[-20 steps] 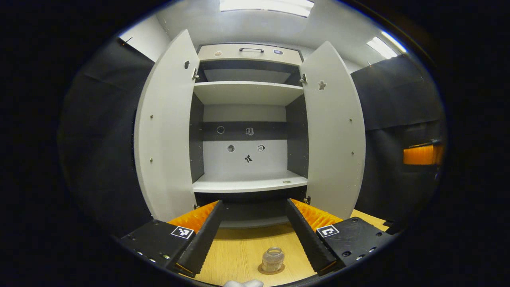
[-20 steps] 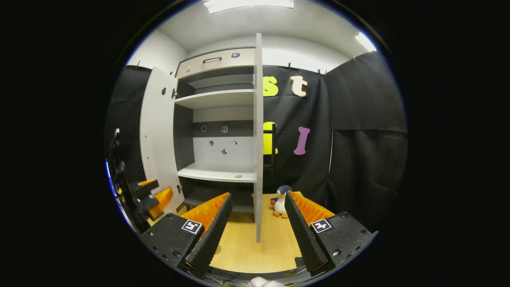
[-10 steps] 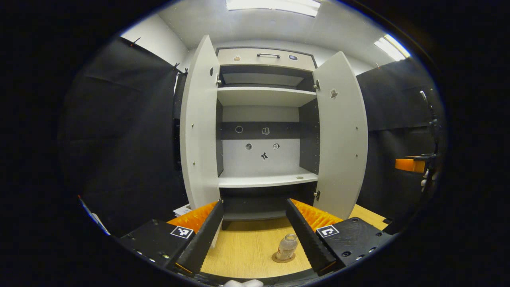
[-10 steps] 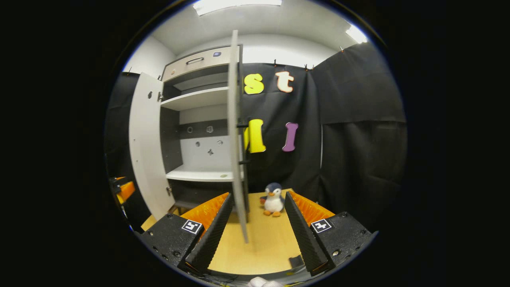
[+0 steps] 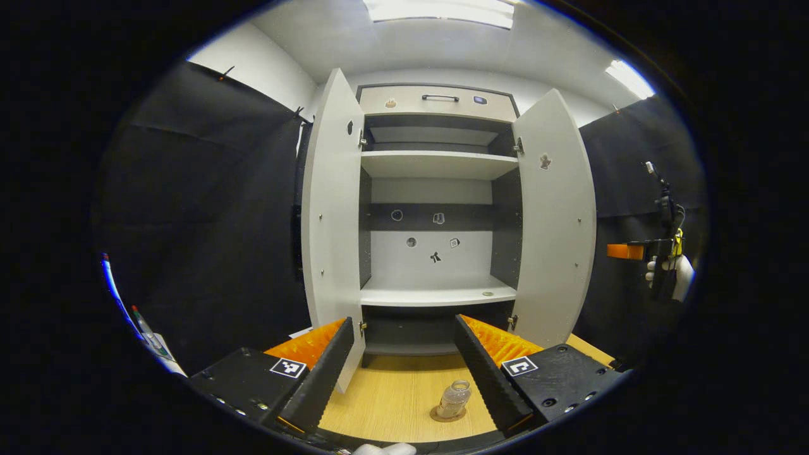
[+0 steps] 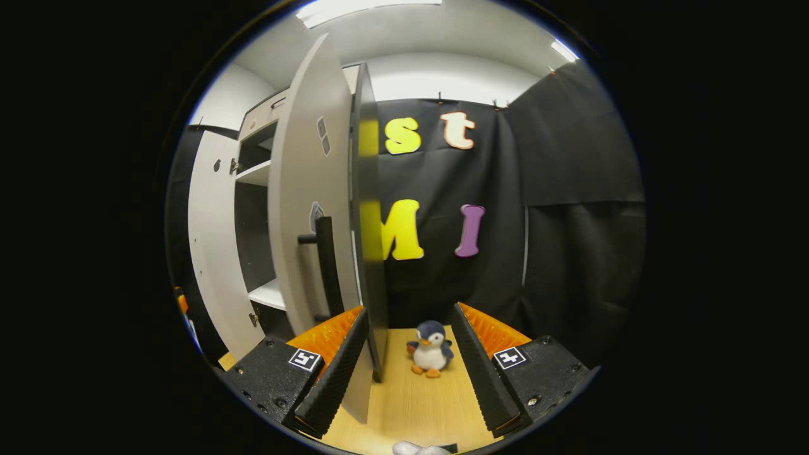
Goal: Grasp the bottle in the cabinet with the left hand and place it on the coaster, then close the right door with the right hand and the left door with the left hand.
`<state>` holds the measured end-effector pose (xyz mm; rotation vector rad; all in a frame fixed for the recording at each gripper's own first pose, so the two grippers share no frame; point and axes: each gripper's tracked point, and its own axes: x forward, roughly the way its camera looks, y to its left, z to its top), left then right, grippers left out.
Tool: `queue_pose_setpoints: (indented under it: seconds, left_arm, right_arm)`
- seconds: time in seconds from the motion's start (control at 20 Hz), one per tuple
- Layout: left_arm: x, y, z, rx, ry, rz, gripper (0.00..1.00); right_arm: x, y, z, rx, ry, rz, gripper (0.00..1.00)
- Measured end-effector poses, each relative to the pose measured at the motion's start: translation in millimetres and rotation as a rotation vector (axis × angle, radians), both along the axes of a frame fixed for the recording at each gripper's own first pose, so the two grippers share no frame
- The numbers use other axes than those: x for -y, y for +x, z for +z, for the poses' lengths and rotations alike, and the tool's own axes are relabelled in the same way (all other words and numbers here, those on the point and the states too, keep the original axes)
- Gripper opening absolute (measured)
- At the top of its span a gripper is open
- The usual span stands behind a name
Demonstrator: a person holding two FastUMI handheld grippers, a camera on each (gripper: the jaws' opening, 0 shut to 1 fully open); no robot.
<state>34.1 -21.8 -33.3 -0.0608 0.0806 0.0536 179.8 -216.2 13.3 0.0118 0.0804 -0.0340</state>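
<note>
A small clear bottle (image 5: 454, 398) stands upright on a round brown coaster (image 5: 444, 414) on the wooden table, between the fingers of my left gripper (image 5: 403, 373), which is open and holds nothing. The white cabinet (image 5: 436, 189) behind it has both doors swung open: the left door (image 5: 332, 221) and the right door (image 5: 556, 227). In the right gripper view my right gripper (image 6: 404, 366) is open, out beyond the outer face of the right door (image 6: 310, 202), whose black handle (image 6: 327, 262) faces me. The right gripper (image 5: 635, 251) also shows far right in the left gripper view, held by a gloved hand (image 5: 681, 278).
A plush penguin (image 6: 430, 349) sits on the wooden table (image 6: 417, 398) between the right gripper's fingers, right of the cabinet's side. Black cloth walls close in both sides. The lower shelf (image 5: 436, 295) carries a small round thing near its right end.
My left gripper has drawn back from the cabinet, leaving the bottle on the coaster. My right gripper has swung round to the outer side of the right door, whose handle now faces it.
</note>
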Motion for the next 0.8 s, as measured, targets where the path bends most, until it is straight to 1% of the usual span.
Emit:
queue_pose_setpoints:
  seconds: [0.15, 0.25, 0.35, 0.55, 0.65, 0.8]
  left_arm:
    - [0, 0, 4, 0.002, 0.004, 0.05, 0.96]
    - [0, 0, 5, 0.003, 0.006, 0.082, 0.96]
    - [1, 4, 5, 0.001, -0.002, 0.101, 0.96]
    - [8, 9, -1, -0.016, -0.011, 0.136, 0.96]
    - [14, 12, -2, -0.017, -0.017, 0.14, 0.96]
    - [18, 20, -3, -0.022, -0.03, 0.147, 0.97]
  right_arm:
    - [3, 28, 2, 0.004, 0.003, 0.05, 0.82]
    - [-4, 40, 2, -0.004, 0.021, 0.111, 0.82]
    - [-17, 46, 9, 0.004, 0.036, 0.19, 0.82]
    - [-26, 47, 12, 0.016, -0.018, 0.294, 0.81]
    - [-31, 49, 9, -0.006, 0.001, 0.321, 0.81]
    - [-49, 47, 7, -0.024, 0.034, 0.32, 0.81]
